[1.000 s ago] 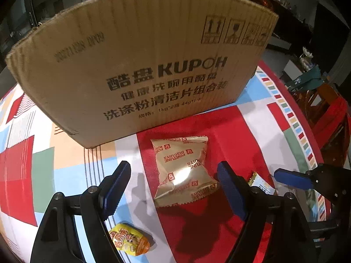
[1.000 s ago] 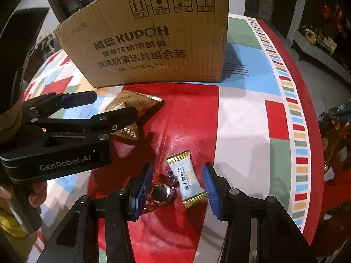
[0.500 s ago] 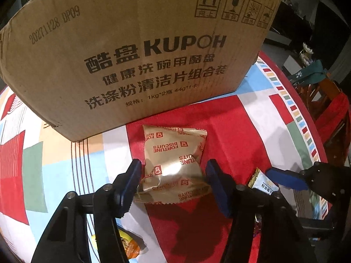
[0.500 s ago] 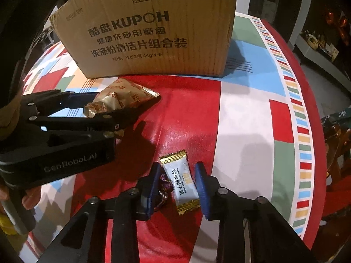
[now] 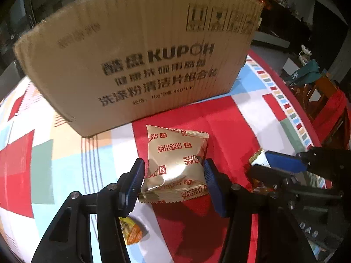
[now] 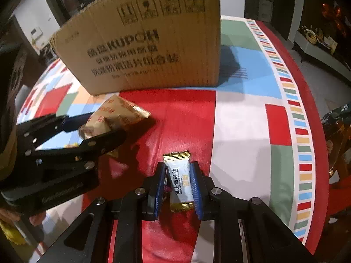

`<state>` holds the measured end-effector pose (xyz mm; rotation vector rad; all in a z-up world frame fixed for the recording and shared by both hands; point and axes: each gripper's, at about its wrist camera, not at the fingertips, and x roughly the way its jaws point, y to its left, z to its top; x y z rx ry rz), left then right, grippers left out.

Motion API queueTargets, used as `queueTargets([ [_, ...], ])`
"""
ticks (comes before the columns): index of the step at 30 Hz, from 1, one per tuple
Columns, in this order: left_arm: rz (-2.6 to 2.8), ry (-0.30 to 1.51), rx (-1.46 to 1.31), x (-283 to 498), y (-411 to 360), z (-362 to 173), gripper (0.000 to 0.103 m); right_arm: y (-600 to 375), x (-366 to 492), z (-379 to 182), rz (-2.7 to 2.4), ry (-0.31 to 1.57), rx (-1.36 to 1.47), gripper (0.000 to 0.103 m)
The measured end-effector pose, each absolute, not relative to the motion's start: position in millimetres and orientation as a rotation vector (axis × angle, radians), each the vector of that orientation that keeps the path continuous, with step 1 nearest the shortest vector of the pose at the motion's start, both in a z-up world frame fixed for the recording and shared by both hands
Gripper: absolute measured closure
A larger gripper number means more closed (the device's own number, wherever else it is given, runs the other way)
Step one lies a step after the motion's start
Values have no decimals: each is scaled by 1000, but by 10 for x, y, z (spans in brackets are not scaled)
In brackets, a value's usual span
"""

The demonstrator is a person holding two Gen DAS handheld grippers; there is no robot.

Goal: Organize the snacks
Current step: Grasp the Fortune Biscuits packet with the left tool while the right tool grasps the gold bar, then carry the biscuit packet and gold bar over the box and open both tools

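My left gripper [image 5: 173,171] is shut on a gold "Fortune Biscuits" packet [image 5: 175,164] and holds it just above the tablecloth; the packet also shows in the right wrist view [image 6: 114,116], in front of the cardboard box [image 5: 136,65]. My right gripper [image 6: 177,184] is shut on a small white and gold candy bar [image 6: 178,182], with a purple foil candy [image 6: 166,188] pinched beside its left finger. In the left wrist view the right gripper [image 5: 278,166] sits to the right, with the candy's gold end showing.
The large KUPOH cardboard box [image 6: 142,48] stands at the back of the round table with its patterned cloth [image 6: 241,120]. A yellow wrapped candy [image 5: 130,230] lies under my left gripper. Chairs [image 5: 329,109] stand off the table's right edge.
Both grippers have closed: the left on the biscuit packet, the right on the white candy bar. Both snacks have risen slightly off the cloth and drawn back from the box.
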<state>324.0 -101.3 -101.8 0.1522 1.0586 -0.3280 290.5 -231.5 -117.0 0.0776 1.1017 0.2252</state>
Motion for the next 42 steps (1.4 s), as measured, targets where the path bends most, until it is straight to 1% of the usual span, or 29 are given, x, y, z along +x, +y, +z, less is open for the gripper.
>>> queueTargets([
  [7, -325, 970, 125, 3040, -907, -701, 49, -2336, 2827, -915, 224, 1024, 80, 78],
  [9, -324, 947, 114, 2997, -875, -607, 49, -2318, 2798, -830, 229, 1001, 73, 82],
  [11, -328, 924, 107, 2955, -871, -517, 49, -2291, 2773, -750, 238, 982, 62, 82],
  [16, -326, 890, 108, 2828, -852, -391, 49, -2337, 2793, -776, 233, 1007, 79, 82],
  [20, -332, 887, 118, 2705, -848, -416, 49, -2443, 2811, -922, 218, 1055, 124, 81],
  [28, -360, 905, 110, 2573, -927, -547, 50, -2426, 2721, -1101, 231, 1112, 64, 81],
  [30, -361, 914, 103, 2585, -921, -577, 50, -2408, 2733, -1139, 238, 1125, 60, 75],
  [31, -360, 917, 100, 2591, -912, -587, 50, -2398, 2739, -1151, 237, 1127, 58, 74],
  [42, -338, 932, 88, 2657, -824, -670, 50, -2261, 2919, -1273, 207, 1134, -19, 74],
])
